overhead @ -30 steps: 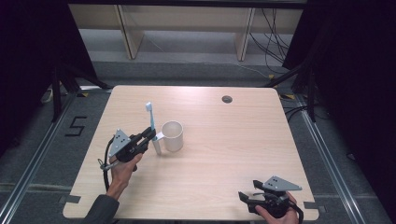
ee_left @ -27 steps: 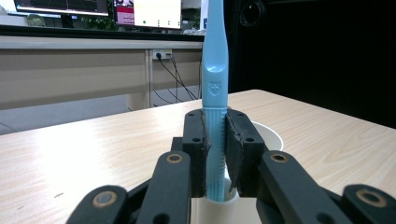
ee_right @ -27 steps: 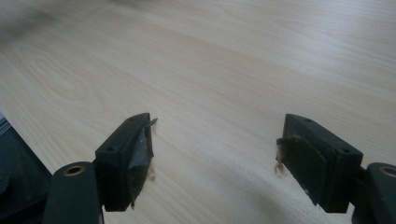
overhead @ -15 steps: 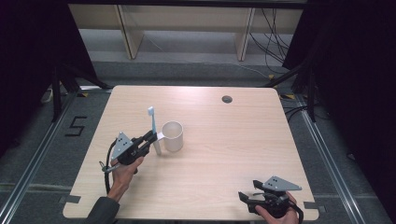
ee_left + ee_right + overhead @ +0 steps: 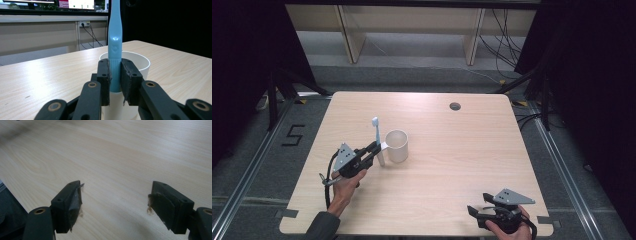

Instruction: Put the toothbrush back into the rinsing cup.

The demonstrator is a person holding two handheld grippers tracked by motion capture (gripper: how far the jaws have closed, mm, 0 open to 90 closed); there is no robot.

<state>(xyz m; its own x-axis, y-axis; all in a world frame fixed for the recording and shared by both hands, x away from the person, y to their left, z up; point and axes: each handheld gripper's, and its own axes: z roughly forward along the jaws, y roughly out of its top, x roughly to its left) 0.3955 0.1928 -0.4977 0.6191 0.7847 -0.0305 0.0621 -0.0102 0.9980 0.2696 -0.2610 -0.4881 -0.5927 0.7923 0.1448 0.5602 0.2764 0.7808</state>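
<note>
A light-blue toothbrush (image 5: 378, 139) stands upright, bristle head on top, just left of a white cup (image 5: 396, 145) on the wooden table (image 5: 452, 165). My left gripper (image 5: 376, 149) is shut on the toothbrush handle. In the left gripper view both pads (image 5: 105, 75) press the toothbrush (image 5: 114, 37) in front of the cup (image 5: 140, 62); the jaws have just been opening a touch, with the handle still between them. My right gripper (image 5: 477, 205) rests near the table's front right edge. In the right gripper view it (image 5: 115, 192) is open wide over bare wood.
A round cable hole (image 5: 455, 106) sits at the back of the table. Black cables trail from both grippers. Shelving and floor cables lie beyond the far edge. Dark curtains flank both sides.
My left gripper has shifted the upright toothbrush slightly right and nearer, closer to the cup. The right gripper has stayed still.
</note>
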